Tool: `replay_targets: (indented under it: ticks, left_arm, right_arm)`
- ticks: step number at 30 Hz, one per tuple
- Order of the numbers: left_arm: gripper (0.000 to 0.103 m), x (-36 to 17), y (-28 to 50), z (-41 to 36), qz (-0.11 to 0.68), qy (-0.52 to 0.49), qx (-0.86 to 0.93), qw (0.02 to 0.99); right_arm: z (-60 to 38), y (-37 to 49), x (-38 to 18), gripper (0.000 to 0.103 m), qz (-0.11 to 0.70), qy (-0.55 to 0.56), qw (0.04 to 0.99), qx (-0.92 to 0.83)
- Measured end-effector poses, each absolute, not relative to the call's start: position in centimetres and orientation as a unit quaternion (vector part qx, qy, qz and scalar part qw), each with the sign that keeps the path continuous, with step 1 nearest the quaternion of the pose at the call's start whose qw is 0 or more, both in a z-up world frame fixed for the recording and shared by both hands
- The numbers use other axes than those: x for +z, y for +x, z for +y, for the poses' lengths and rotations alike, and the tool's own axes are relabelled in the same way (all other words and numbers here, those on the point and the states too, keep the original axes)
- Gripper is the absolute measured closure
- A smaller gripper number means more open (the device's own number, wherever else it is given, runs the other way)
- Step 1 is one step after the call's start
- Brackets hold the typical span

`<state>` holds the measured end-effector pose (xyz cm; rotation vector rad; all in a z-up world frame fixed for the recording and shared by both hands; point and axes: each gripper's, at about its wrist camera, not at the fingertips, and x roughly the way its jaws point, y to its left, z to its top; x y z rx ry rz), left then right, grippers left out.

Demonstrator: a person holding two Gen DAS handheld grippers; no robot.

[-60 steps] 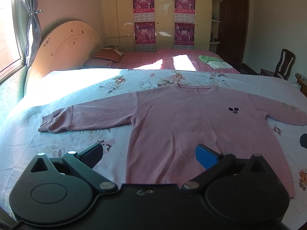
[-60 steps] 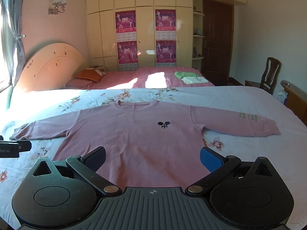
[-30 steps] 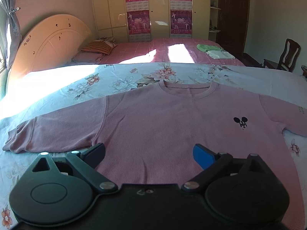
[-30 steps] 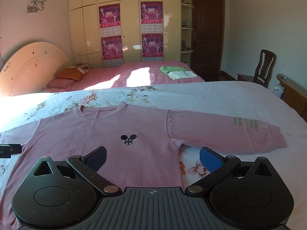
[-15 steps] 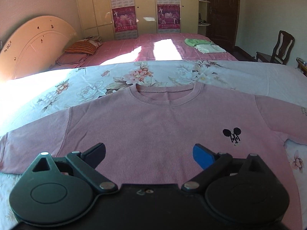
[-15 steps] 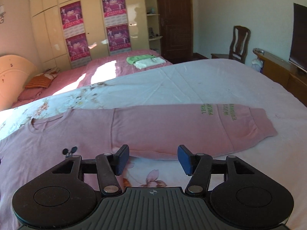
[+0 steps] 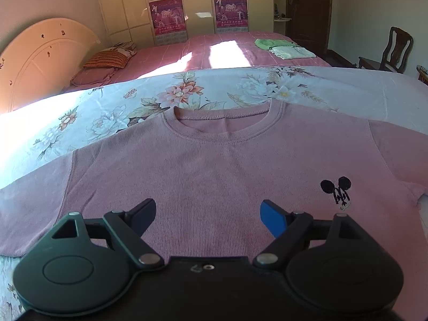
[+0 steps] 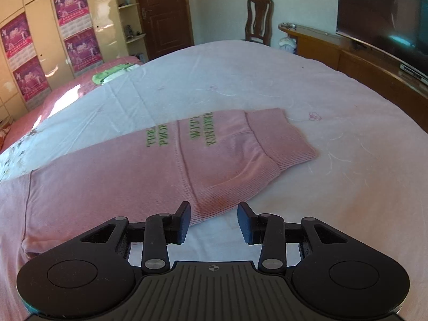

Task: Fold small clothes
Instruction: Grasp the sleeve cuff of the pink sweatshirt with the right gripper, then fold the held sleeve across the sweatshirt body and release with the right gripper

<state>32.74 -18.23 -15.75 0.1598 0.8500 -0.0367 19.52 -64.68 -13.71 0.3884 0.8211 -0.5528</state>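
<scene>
Pink knit sweater (image 7: pixel 214 176) lies flat on the floral bed (image 7: pixel 112 115): soft, light, limp.
Pinch its right sleeve (image 8: pixel 219 165) near the ribbed cuff (it will sag); your right gripper (image 8: pixel 214 220) and left gripper (image 7: pixel 207 212) both have jaws spread, empty.

Near bed (image 7: pixel 347 91): floral sheet (image 7: pixel 187 93) at the head end, paler toward the foot (image 8: pixel 267 80). Pink sweater (image 7: pixel 214 174) lies flat on it, front up, neckline toward the far side, sleeves spread. Right sleeve (image 8: pixel 187 160) stretched out, cuff flat on the sheet. Far bed (image 7: pixel 227 50), pink cover: striped pillow (image 7: pixel 107 58) at the headboard end, folded green and white clothes (image 7: pixel 283 48) near the foot.
</scene>
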Motion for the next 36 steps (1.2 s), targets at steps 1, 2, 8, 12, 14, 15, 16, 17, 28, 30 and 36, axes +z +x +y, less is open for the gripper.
replay_targets:
  ticks: [1,2,8,12,14,15,16,17,28,30,36]
  left_arm:
    - [0.019,-15.9,32.9,-18.3,0.413,0.079,-0.017,0.907]
    - [0.02,-16.1,33.2,-18.4,0.415,0.08,-0.017,0.906]
    - [0.028,-16.8,34.1,-18.9,0.423,0.084,-0.018,0.902]
    - [0.032,-17.0,34.3,-18.7,0.428,0.08,-0.026,0.9]
    - [0.036,-17.0,34.4,-18.6,0.429,0.078,-0.028,0.899]
    - [0.038,-17.0,34.4,-18.5,0.431,0.076,-0.031,0.899]
    - [0.042,-17.0,34.4,-18.4,0.432,0.071,-0.035,0.898]
    - [0.044,-17.0,34.4,-18.2,0.433,0.067,-0.039,0.898]
    - [0.048,-16.4,34.2,-17.2,0.428,0.052,-0.056,0.9]
    - [0.048,-16.0,34.2,-16.9,0.425,0.052,-0.057,0.902]
    - [0.048,-14.7,34.1,-14.6,0.419,0.041,-0.046,0.906]
  right_arm:
    - [-65.0,19.4,-13.7,0.063,0.391,0.188,0.86,-0.267]
    - [-65.4,19.2,-13.8,0.063,0.391,0.191,0.859,-0.271]
    - [-67.7,19.2,-14.4,0.063,0.381,0.244,0.848,-0.274]
    - [-68.3,19.8,-14.3,0.063,0.372,0.25,0.85,-0.279]
    - [-68.1,19.9,-14.0,0.088,0.375,0.239,0.849,-0.286]
    - [-68.1,19.8,-14.0,0.096,0.374,0.237,0.849,-0.289]
    - [-68.1,19.8,-14.0,0.098,0.371,0.242,0.848,-0.291]
    - [-68.1,19.8,-13.9,0.098,0.369,0.243,0.848,-0.292]
    - [-63.1,21.7,-10.3,0.1,0.323,0.172,0.901,-0.232]
    - [-60.5,22.7,-9.3,0.1,0.315,0.145,0.916,-0.203]
    - [-48.6,25.9,-7.4,0.1,0.296,0.063,0.951,-0.057]
